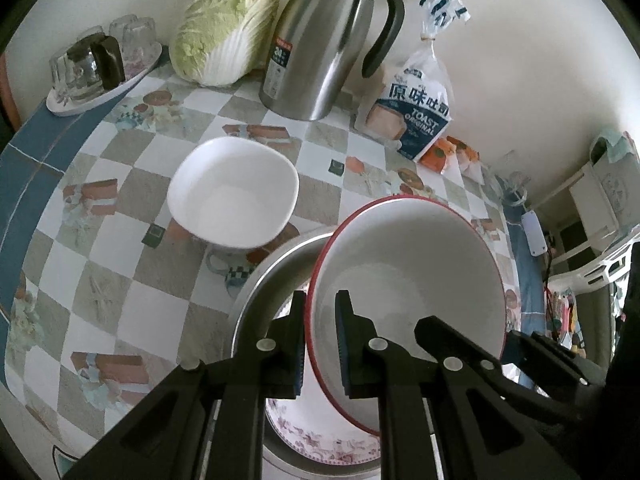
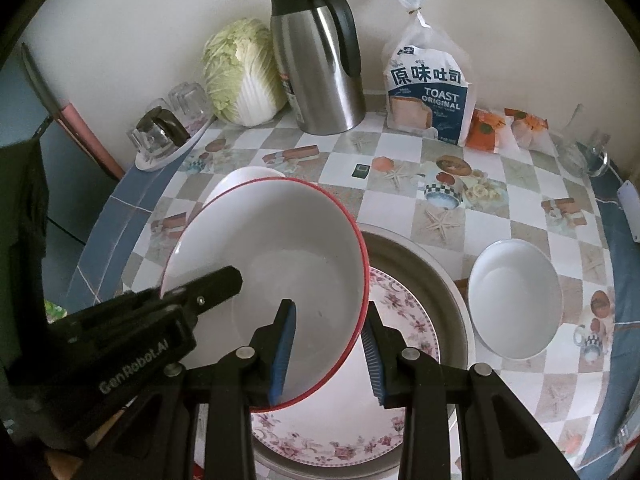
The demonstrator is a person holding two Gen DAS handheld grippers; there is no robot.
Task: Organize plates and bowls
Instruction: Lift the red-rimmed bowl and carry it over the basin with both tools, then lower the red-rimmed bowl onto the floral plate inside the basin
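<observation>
A white bowl with a red rim (image 1: 408,280) (image 2: 272,264) hangs tilted between both grippers. My left gripper (image 1: 320,344) is shut on its left rim, one blue pad inside and one outside. My right gripper (image 2: 328,348) is shut on the opposite rim in the same way. Each gripper shows in the other's view, the right gripper (image 1: 470,332) and the left gripper (image 2: 224,284). Below the bowl lies a floral plate (image 2: 400,320) (image 1: 320,440) in a round metal basin (image 2: 420,256) (image 1: 272,276). A squarish white bowl (image 1: 234,192) (image 2: 248,176) sits to the left, a second white bowl (image 2: 516,300) to the right.
Along the wall stand a Chinese cabbage (image 1: 224,24) (image 2: 244,72), a steel thermos jug (image 1: 324,40) (image 2: 320,60) and a bag of toast (image 1: 416,116) (image 2: 428,92). A tray of upturned glasses (image 1: 100,68) (image 2: 168,136) sits far left. Orange packets (image 2: 504,128) and a glass mug (image 2: 592,156) lie at the back right.
</observation>
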